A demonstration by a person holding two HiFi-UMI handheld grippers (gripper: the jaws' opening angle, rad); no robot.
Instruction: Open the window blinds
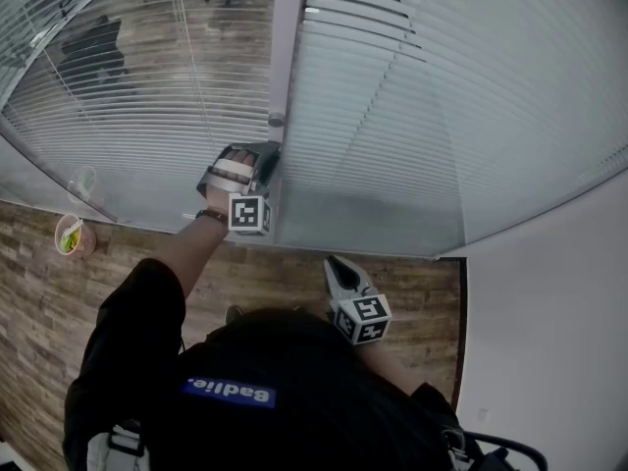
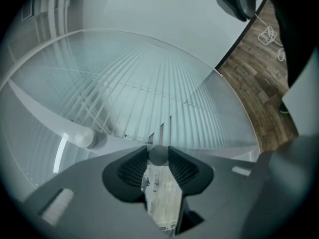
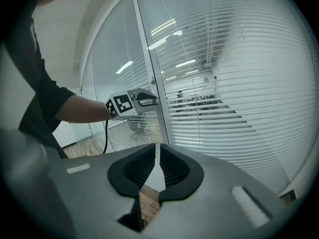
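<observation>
Grey knob (image 2: pixel 158 155) on the window frame (image 1: pixel 287 37) is clamped in the left tongs (image 1: pixel 269 157), beside the blinds (image 1: pixel 412 116), whose slats look mostly shut. Right tongs (image 3: pixel 157 151) hang closed and empty. The turning step seems in hand; next comes twisting the knob.

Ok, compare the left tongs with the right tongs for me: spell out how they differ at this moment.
The left tongs clamp a small round knob; the right tongs are closed to a sliver on nothing. The left tongs are up against the window frame; the right tongs hang back near the person, clear of it. Both point toward the blinds.
</observation>
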